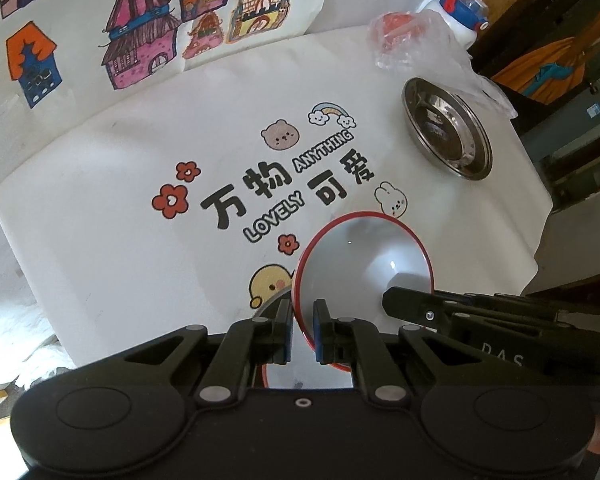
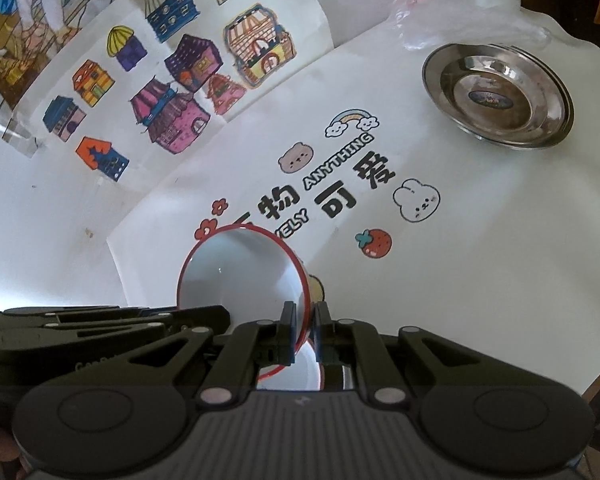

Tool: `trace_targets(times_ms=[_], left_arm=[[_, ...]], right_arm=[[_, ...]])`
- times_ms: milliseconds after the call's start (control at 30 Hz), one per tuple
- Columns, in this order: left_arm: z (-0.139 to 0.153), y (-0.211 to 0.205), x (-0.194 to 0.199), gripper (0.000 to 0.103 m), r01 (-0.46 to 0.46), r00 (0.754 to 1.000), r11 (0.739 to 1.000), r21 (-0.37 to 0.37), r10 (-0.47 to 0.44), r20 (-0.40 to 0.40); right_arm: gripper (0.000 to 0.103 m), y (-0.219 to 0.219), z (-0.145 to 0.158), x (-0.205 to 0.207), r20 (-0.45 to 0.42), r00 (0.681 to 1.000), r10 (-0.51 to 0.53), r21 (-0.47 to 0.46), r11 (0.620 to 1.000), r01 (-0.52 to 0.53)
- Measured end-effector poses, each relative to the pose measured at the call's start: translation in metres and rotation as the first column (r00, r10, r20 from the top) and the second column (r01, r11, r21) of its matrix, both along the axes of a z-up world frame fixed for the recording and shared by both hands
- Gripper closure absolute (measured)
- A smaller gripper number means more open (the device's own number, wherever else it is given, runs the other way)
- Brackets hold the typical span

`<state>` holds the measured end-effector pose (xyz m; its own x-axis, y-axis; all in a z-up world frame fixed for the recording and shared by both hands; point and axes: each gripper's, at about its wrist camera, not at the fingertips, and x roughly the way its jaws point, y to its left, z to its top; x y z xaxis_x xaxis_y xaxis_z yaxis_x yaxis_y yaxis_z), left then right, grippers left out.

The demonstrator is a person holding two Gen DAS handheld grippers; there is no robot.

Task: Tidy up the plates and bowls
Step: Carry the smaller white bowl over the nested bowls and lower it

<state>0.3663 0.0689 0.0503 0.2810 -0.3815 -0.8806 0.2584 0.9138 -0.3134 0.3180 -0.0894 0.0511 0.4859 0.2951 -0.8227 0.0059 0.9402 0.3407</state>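
We see a white bowl (image 1: 364, 256) with a thin red rim, its inside pale grey in shade. Our left gripper (image 1: 303, 330) and right gripper (image 2: 303, 330) are black, with blue pads (image 1: 319, 332) on the fingers. The tablecloth (image 1: 120, 240) is white, printed with black lettering, red flowers, a yellow chick, a beige bear, a white rabbit, a pastel rainbow and a red strawberry (image 2: 374, 243). The steel plate (image 2: 498, 94) is shiny silver with a small blue label at its centre. The drawings (image 1: 140, 40) on the white wall show houses in pink, purple, orange, blue and yellow. The bottle (image 1: 462, 4) is white with a blue cap and red handle.
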Motion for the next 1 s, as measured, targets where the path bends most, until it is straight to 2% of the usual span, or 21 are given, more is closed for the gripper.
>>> trace_targets(times_ms=[467, 1000], left_arm=[[-0.015, 0.014, -0.015, 0.093, 0.018, 0.998, 0.999, 0.029, -0.016, -0.052], [-0.024, 0.011, -0.019, 0.093, 0.048, 0.995, 0.997, 0.052, -0.043, -0.09]], right_arm=[[0.093, 0.009, -0.009, -0.008, -0.053, 0.998, 0.042, -0.004, 0.999, -0.042], [0.092, 0.012, -0.019, -0.013, -0.12, 0.991, 0.059, -0.009, 0.998, -0.06]])
